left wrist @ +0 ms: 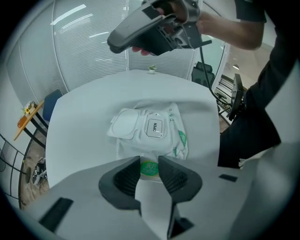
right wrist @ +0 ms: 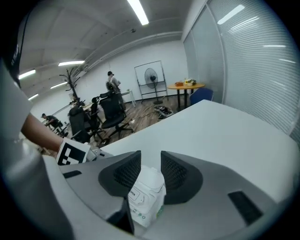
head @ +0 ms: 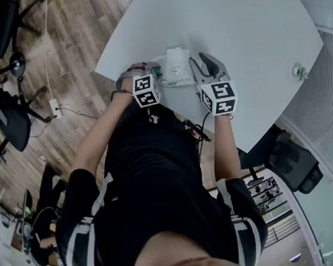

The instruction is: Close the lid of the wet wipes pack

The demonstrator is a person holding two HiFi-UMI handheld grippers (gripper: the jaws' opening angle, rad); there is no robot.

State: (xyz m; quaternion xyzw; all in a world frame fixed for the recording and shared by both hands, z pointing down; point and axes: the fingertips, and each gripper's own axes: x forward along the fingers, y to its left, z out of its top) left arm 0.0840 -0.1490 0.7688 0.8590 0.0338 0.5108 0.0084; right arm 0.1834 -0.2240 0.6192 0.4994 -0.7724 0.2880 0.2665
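Note:
The white wet wipes pack (head: pixel 178 68) lies on the white table (head: pixel 249 23) near its front edge. In the left gripper view the pack (left wrist: pixel 161 138) has its plastic lid (left wrist: pixel 124 125) flipped open to the left, beside the "OPEN" sticker. My left gripper (left wrist: pixel 149 161) is shut on the pack's near end, with the green label between its jaws. My right gripper (left wrist: pixel 111 43) hangs in the air above and beyond the pack. In the right gripper view its jaws (right wrist: pixel 150 157) stand a little apart, and the pack (right wrist: pixel 147 194) shows below them, untouched.
A small plant (head: pixel 297 72) stands near the table's right edge. Office chairs (head: pixel 8 118) and a power strip (head: pixel 55 107) are on the wooden floor to the left. A dark chair (head: pixel 294 165) sits by the table's near right corner.

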